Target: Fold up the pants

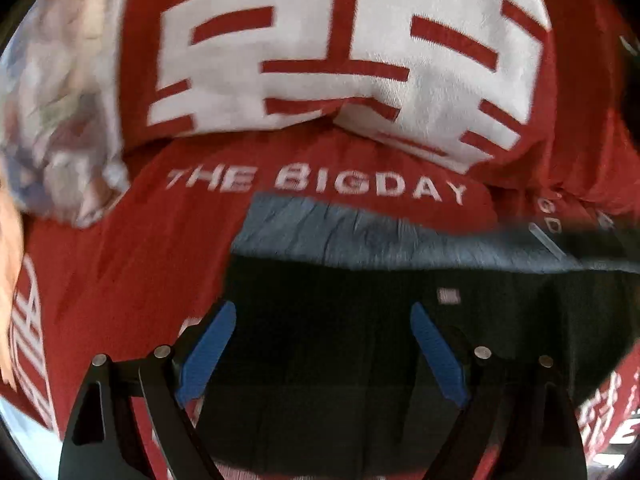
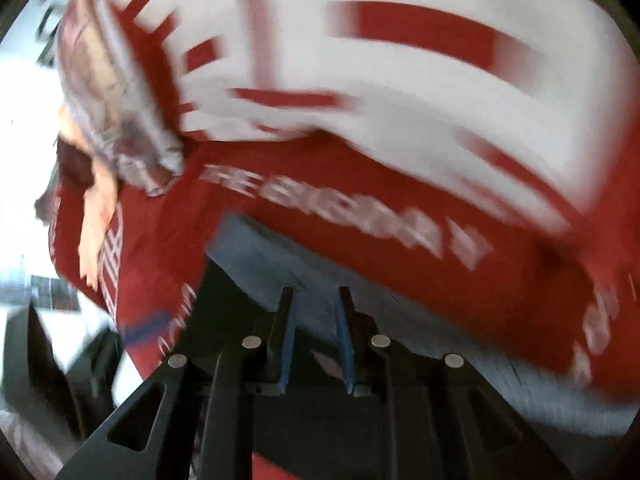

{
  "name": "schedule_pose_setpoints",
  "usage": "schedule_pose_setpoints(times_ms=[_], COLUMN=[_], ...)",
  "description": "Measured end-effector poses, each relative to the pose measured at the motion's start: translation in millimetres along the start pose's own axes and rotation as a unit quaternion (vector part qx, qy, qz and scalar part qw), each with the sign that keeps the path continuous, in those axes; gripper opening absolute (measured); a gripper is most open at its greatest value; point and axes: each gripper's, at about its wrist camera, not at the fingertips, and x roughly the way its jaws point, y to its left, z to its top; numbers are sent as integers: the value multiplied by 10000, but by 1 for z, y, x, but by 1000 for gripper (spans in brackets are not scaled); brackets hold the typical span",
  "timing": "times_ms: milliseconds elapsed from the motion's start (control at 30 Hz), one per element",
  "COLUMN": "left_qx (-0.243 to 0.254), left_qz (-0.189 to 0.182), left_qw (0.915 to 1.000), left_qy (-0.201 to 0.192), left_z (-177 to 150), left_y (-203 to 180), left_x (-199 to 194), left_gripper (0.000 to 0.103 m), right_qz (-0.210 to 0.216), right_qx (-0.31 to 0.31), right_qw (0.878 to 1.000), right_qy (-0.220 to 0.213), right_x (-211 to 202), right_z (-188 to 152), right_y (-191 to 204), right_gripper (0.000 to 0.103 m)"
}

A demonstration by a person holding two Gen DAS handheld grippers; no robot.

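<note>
Dark pants (image 1: 360, 360) with a grey ribbed waistband (image 1: 360, 232) lie on a red blanket (image 1: 140, 260) with white lettering. My left gripper (image 1: 323, 312) is open just above the dark fabric below the waistband, and holds nothing. In the blurred right wrist view the pants (image 2: 248, 256) lie in front of my right gripper (image 2: 316, 296). Its blue pads (image 2: 343, 344) stand a narrow gap apart with dark cloth between them, at the waistband edge. I cannot tell whether they grip it.
A pale patterned cloth (image 1: 60, 100) lies on the blanket at the left, also in the right wrist view (image 2: 116, 100). A red cushion with large white characters (image 1: 340, 40) lies behind the pants. A bright room shows past the bed's left edge (image 2: 24, 160).
</note>
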Motion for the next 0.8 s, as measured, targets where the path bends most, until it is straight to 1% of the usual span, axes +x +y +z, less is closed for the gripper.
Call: schedule_pose_setpoints(times_ms=[33, 67, 100, 133, 167, 200, 267, 333, 367, 433, 467, 567, 633, 667, 700, 733, 767, 800], left_qx=[46, 45, -62, -231, -293, -306, -158, -45, -42, -2, 75, 472, 489, 402, 324, 277, 279, 328], left_qz=[140, 248, 273, 257, 221, 173, 227, 339, 389, 421, 442, 525, 453, 335, 226, 48, -68, -121], left_qw=[9999, 9996, 9993, 9989, 9988, 9988, 9992, 9990, 9986, 9986, 9987, 9974, 9977, 9986, 9992, 9996, 9995, 9991], left_qy=[67, 152, 267, 303, 332, 348, 285, 298, 355, 312, 251, 162, 73, -2, -32, 27, 134, 246], left_z=[6, 11, 13, 15, 15, 14, 13, 15, 17, 17, 14, 6, 6, 7, 8, 8, 6, 0], left_y=[0, 1, 5, 11, 13, 15, 13, 9, 7, 2, -4, -25, -31, -32, -33, -35, -39, -45], left_x=[14, 24, 35, 41, 43, 44, 43, 41, 37, 24, 16, 0, -13, -24, -32, -36, -35, -32], left_gripper=[90, 90, 92, 101, 102, 102, 102, 102, 102, 102, 102, 102, 102, 102, 102, 102, 102, 102], right_qz=[-44, -62, -7, 122, 380, 498, 715, 769, 787, 1051, 1168, 1293, 1433, 1397, 1249, 1182, 1030, 858], right_qx=[203, 493, 923, 1270, 1776, 2080, 2678, 3028, 3154, 3594, 3720, 3918, 4113, 4131, 4122, 4113, 4111, 4111], right_qw=[9998, 9988, 9957, 9918, 9833, 9767, 9605, 9493, 9449, 9252, 9178, 9055, 8940, 8933, 8953, 8960, 8970, 8980], right_qy=[-4, -8, -44, -83, -132, -168, -244, -344, -390, -616, -748, -989, -1047, -1090, -1137, -1186, -1261, -1310], right_x=[-7, -14, -25, -34, -44, -50, -59, -62, -61, -59, -56, -50, -49, -52, -56, -60, -66, -71], right_z=[-10, -27, -50, -69, -99, -120, -168, -198, -207, -225, -228, -228, -232, -234, -239, -243, -247, -250], right_y=[-18, -37, -60, -77, -98, -109, -130, -143, -145, -159, -162, -170, -173, -173, -172, -173, -175, -178], right_gripper=[22, 22, 22, 23, 23, 23, 23, 23, 23, 23, 23, 23, 23, 23, 23, 23, 23, 23])
